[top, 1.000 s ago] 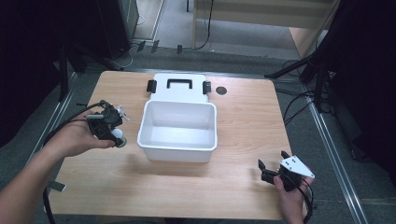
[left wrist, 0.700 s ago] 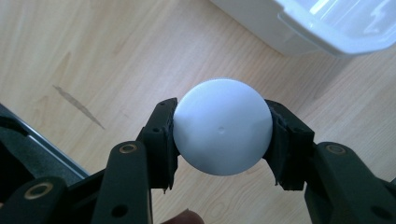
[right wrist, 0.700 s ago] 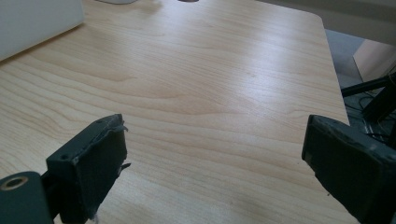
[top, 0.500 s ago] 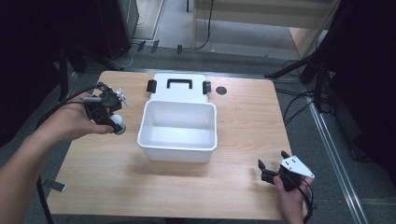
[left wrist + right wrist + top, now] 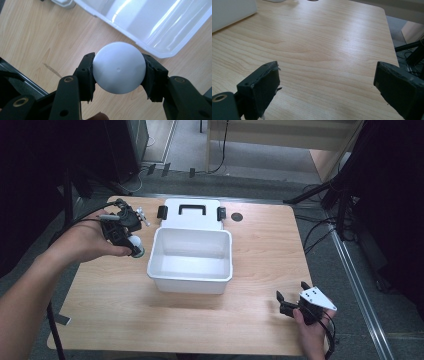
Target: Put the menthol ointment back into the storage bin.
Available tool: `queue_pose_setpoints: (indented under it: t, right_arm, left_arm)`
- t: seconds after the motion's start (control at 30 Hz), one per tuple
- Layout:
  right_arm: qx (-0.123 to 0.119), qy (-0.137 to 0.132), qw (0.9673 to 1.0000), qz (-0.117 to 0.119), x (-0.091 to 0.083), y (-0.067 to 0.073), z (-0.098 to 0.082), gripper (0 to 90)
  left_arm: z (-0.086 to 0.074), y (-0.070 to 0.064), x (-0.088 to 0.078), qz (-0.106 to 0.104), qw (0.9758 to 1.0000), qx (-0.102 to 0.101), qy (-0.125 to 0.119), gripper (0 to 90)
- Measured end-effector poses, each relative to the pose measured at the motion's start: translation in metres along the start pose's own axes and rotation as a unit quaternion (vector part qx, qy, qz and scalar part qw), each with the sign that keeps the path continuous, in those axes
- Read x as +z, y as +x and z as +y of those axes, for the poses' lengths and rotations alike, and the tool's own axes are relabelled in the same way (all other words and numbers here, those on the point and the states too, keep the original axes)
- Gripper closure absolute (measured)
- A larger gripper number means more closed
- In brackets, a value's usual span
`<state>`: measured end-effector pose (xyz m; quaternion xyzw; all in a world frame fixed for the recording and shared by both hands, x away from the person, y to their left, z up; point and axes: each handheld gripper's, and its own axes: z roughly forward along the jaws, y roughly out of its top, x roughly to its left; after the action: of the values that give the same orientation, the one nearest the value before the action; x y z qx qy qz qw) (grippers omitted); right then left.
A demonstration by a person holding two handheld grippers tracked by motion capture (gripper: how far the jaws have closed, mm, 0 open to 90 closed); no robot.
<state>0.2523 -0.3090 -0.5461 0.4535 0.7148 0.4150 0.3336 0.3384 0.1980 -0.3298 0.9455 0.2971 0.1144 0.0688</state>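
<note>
Just left of the white bin (image 5: 192,262), a white ball (image 5: 118,71) is clamped in the left gripper (image 5: 131,244); right gripper (image 5: 292,300) gaping, far off.

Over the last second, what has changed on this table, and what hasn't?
The left tongs, shut on a white ball, have carried it up and away from the person, along the left side of the white bin. The grip has not changed. The right tongs stayed open at the table's near right corner. The bin and its lid behind it have not moved.
</note>
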Motion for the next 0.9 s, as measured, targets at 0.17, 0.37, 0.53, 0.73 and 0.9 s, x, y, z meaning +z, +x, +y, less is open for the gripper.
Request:
queue_pose_setpoints:
  t: [0.17, 0.37, 0.53, 0.73, 0.9]
  right_arm:
    - [0.001, -0.002, 1.0, 0.001, 0.0, 0.0, 0.0, 6.8]
    - [0.003, -0.004, 1.0, 0.002, 0.0, 0.0, 0.0, 6.8]
    - [0.004, -0.003, 1.0, 0.002, 0.0, 0.0, 0.0, 6.8]
    - [0.003, -0.003, 1.0, 0.002, 0.0, 0.0, 0.0, 6.8]
    - [0.003, -0.003, 1.0, 0.002, 0.0, 0.0, 0.0, 6.8]
  left_arm:
    - [0.012, -0.004, -0.003, 0.001, 0.9999, 0.012, -0.003, 51.1]
    - [0.024, -0.009, -0.005, -0.001, 0.9997, 0.023, -0.003, 51.1]
    - [0.034, -0.014, -0.002, -0.007, 0.9995, 0.031, -0.006, 51.1]
    - [0.046, -0.02, 0.008, -0.014, 0.999, 0.043, -0.005, 51.1]
    - [0.053, -0.024, 0.015, -0.018, 0.9986, 0.05, -0.003, 51.1]
